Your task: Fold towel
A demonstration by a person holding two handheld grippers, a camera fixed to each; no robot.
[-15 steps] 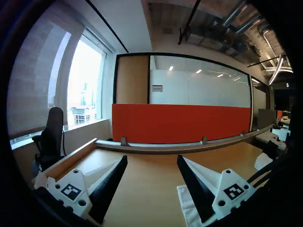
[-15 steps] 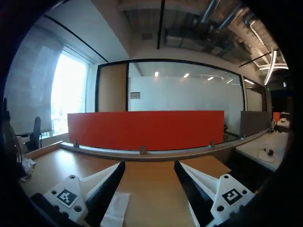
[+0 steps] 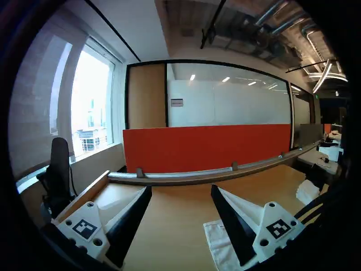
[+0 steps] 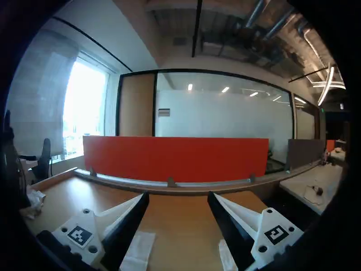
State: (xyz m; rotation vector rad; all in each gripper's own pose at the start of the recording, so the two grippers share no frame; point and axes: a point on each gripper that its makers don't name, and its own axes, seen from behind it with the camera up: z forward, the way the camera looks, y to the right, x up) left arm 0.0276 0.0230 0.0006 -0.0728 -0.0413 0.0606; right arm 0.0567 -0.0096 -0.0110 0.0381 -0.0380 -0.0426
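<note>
**Towel flat, grasp not yet begun**

My left gripper (image 3: 180, 187) and right gripper (image 4: 178, 194) both hang released over the wooden desk (image 3: 176, 235), jaws spread wide with nothing between them. The white towel (image 3: 216, 241) lies flat at the near edge, straight on the desk and in no bin or tray. A second crumpled white cloth (image 3: 307, 192) sits far right. I judge this is the approach. Next I need to tip down and pinch two near corners.
</note>
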